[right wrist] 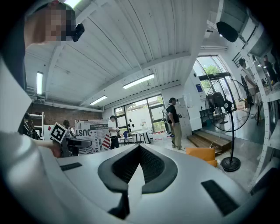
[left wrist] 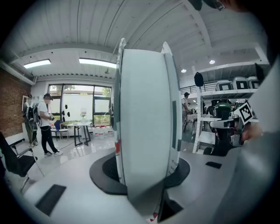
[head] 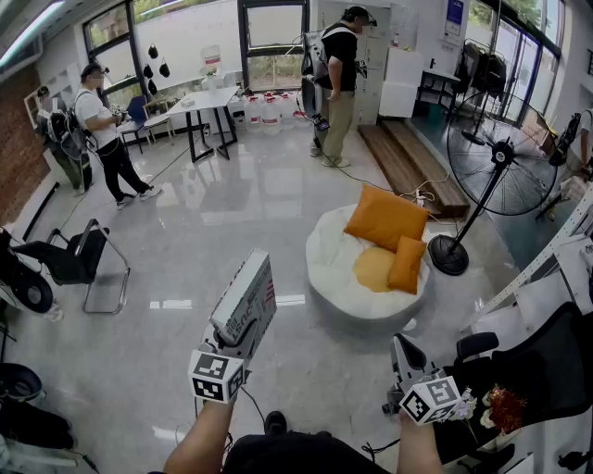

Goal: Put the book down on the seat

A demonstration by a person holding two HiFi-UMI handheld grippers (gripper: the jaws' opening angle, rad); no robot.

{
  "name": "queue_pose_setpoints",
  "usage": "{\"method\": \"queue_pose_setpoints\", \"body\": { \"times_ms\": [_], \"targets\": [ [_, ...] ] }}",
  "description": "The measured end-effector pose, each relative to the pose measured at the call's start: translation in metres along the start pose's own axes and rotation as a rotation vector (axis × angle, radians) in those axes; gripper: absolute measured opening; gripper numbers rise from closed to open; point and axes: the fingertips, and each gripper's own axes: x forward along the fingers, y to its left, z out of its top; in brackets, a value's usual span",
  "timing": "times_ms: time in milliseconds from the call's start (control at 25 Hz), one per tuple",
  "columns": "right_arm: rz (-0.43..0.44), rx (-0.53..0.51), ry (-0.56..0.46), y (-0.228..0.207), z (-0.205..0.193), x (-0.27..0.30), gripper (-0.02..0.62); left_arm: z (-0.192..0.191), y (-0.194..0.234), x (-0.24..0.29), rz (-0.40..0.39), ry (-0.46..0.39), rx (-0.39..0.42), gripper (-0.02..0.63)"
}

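Left gripper is clamping the book in mid-air, well short of the seat; right gripper is idling closed and empty; set-down is pending.

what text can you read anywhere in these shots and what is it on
"JUST": large dark letters on the cover of the book, seen in the right gripper view.
Smaller lines of print on that same cover: too small to read.
Blue sign on the far wall, head view: too blurred to read.
Nothing else in the three views is legible.
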Motion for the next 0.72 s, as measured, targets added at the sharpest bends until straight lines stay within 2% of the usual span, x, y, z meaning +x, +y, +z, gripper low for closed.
{"method": "queue_pose_setpoints", "body": {
  "times_ms": [360,560,720],
  "targets": [
    [0.019,-0.01,-0.006,0.009,0.005,0.002,0.014,0.005,0.007,-0.008,0.002,-0.011,0.006,0.152],
    [0.049,-0.034,0.004,0.035,0.001,0.018,0.014,-0.003,0.025,-0.016,0.0,-0.005,0.004,0.152],
    [0.11,-0.114,0.016,0.073,0.002,0.033,0.014,-0.009,0.048,-0.024,0.006,-0.001,-0.002,0.153]
  ]
}}
